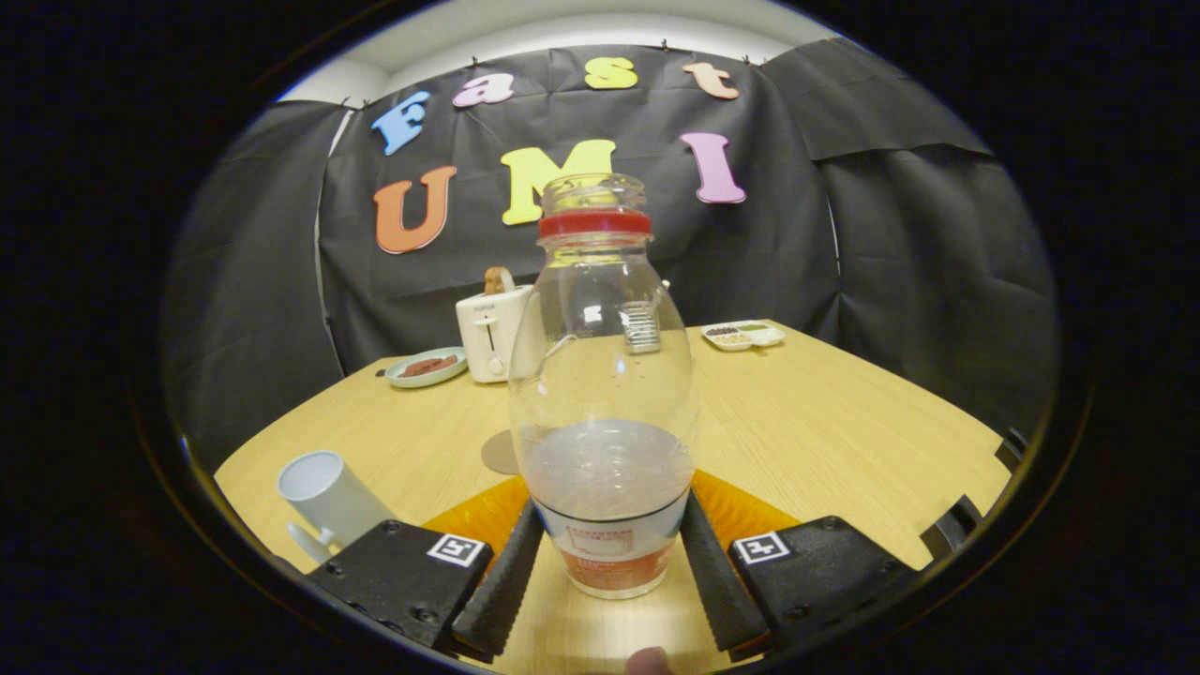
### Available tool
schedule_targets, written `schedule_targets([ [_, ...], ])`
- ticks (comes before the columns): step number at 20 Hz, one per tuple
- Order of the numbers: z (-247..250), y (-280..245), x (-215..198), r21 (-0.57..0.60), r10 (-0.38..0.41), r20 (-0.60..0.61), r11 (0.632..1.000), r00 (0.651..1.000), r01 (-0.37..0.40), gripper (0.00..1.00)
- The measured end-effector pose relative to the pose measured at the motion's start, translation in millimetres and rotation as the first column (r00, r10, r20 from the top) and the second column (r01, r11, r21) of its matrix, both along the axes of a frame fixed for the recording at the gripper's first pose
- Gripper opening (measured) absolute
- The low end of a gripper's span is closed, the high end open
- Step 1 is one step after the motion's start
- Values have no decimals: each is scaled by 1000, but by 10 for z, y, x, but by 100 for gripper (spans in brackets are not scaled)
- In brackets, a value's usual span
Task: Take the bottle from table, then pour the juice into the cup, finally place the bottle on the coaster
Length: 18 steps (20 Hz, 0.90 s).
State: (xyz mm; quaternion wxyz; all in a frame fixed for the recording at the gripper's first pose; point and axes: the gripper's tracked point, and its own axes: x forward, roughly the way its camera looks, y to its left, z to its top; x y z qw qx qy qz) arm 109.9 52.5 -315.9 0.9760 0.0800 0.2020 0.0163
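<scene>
- Standing upright between the two fingers of the gripper (611, 572), the clear bottle (605, 394) rests on the wooden table (844, 412); its mouth is uncapped, a red ring sits round its neck, and it is only partly filled, the liquid reaching the lower body.
- One finger lies close along each side of the bottle's labelled base, the jaws narrowed to about the bottle's width; whether both pads actually press on it cannot be told.
- A white cup (323, 492) with a handle stands on the table beside the left finger, apart from the bottle.
- A round coaster (500, 454) lies flat just behind the bottle, partly hidden by it.
- Farther back stand a white toaster (489, 336) with something in its slot, a plate (427, 368) of food beside it, and a small divided tray (745, 334) off to the other side.
</scene>
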Motion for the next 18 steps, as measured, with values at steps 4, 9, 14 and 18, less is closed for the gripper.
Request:
schedule_targets([
  [4,182,-15,26,-83,10,30,996,1000,-7,80],
  [9,389,11,164,-311,76,66,949,995,-52,78],
  [14,557,86,307,-585,163,104,808,981,-72,78],
  [18,543,225,398,-751,238,106,656,965,-80,78],
])
